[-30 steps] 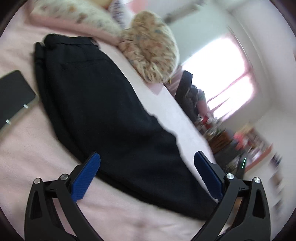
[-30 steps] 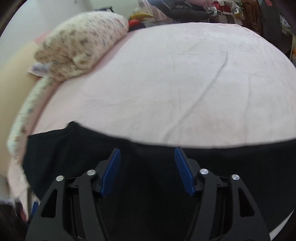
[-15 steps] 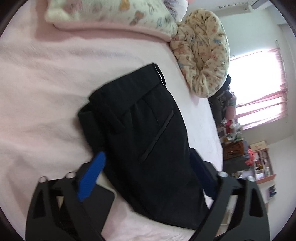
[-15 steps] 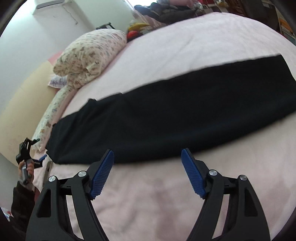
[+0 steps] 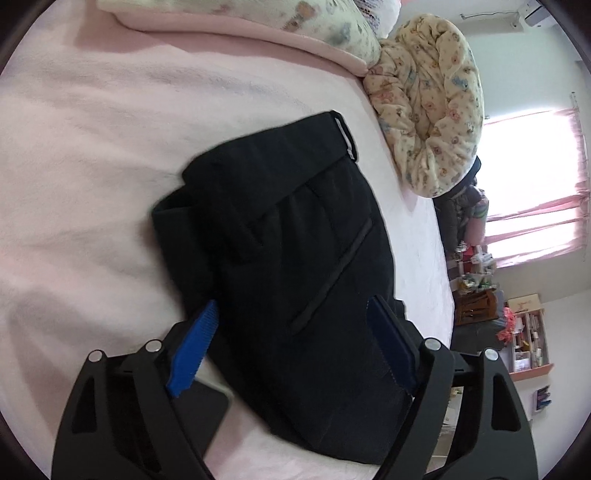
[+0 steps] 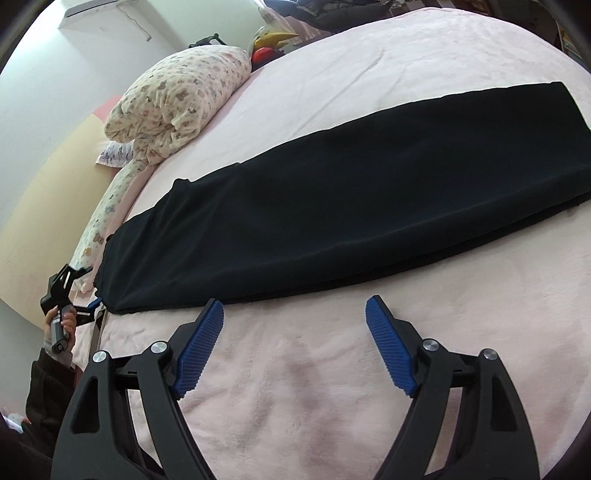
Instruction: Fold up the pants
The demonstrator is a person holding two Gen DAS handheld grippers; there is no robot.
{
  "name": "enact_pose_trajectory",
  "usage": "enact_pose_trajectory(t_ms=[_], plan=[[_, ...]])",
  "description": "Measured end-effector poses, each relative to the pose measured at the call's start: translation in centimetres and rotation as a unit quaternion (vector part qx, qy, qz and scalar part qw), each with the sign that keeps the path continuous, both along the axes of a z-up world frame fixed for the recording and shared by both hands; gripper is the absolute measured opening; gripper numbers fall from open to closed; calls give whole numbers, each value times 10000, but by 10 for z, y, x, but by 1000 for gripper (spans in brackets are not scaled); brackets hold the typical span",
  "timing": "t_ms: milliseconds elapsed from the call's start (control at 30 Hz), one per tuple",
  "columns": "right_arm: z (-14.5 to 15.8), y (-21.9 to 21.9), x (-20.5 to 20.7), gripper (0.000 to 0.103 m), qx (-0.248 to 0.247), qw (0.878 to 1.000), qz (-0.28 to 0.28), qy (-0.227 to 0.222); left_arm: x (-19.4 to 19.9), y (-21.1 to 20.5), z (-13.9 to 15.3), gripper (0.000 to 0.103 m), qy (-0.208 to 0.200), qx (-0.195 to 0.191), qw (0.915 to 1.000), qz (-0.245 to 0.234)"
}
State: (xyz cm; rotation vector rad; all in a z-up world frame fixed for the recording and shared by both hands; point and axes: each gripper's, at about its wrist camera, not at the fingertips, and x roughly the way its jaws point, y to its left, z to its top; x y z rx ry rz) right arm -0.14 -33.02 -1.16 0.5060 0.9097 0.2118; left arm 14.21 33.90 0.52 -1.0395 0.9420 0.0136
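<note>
Black pants (image 6: pixel 332 206) lie flat on the pink bed, one leg on the other, waistband at the left, hems at the right. In the left wrist view the waistband end (image 5: pixel 280 236) with a back pocket fills the middle. My left gripper (image 5: pixel 291 343) is open and empty, hovering over the seat of the pants. It also shows small at the far left in the right wrist view (image 6: pixel 70 291). My right gripper (image 6: pixel 295 343) is open and empty, over bare bedding just in front of the pants' near edge.
A rolled floral quilt (image 5: pixel 428 99) and a long pillow (image 5: pixel 236 22) lie at the head of the bed. A dark flat tablet-like object (image 5: pixel 199 413) lies on the bed under my left gripper. Furniture and clutter stand beyond the bed's far edge (image 5: pixel 480 280).
My left gripper has swung from the leg end to the waistband end. My right gripper has pulled back off the pants onto bare bedding. Both stayed open.
</note>
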Motion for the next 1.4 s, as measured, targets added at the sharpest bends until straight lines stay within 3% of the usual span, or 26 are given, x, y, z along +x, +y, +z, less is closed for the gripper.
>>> enact_pose_trajectory(t_ms=[67,133,200,233,367,667,767,867,900,967,1000,1033,1100,1167,1300,1400], plan=[[-3,1,-1,81,22,10000,5,38,5,1,-2,74,105,-66,9998,130],[-4,-1,-2,82,58,10000,-6,59,4,3,-4,43,234,-10,9994,252],[-4,-2,-3,82,147,9999,-37,46,-1,7,-5,20,260,177,9993,225],[-5,-3,-2,83,192,9998,-50,44,-5,8,-5,14,211,196,9994,211],[-8,2,1,84,315,9995,-57,56,-16,7,-1,7,55,418,9988,243],[-4,26,8,84,386,9989,269,43,-42,-12,23,3,-335,1117,9924,387],[-5,31,14,84,454,9985,304,95,-38,-12,11,3,-107,1306,9905,406],[-6,35,19,84,759,9965,315,165,-34,-15,1,7,74,1472,9883,386],[-6,34,20,84,926,9952,268,183,-36,-17,4,14,81,1547,9872,386],[-9,25,21,84,1311,9911,99,229,-42,-16,10,45,112,1516,9874,447],[-11,19,22,84,1497,9884,-41,260,-49,-14,16,72,142,1577,9854,620],[-13,11,22,84,1686,9851,-212,272,-57,-15,24,86,55,1714,9820,794],[-17,-12,18,81,2052,9755,-758,231,-76,-20,42,88,-280,2145,9707,1048],[-19,-36,10,73,2143,9666,-1398,145,-86,-32,56,91,-643,2458,9626,945],[-17,-71,-3,73,1976,9526,-2308,127,-96,-84,71,100,-1415,2746,9509,169],[-18,-90,-5,68,1894,9419,-2764,230,-93,-120,67,101,-1591,2735,9476,-432]])
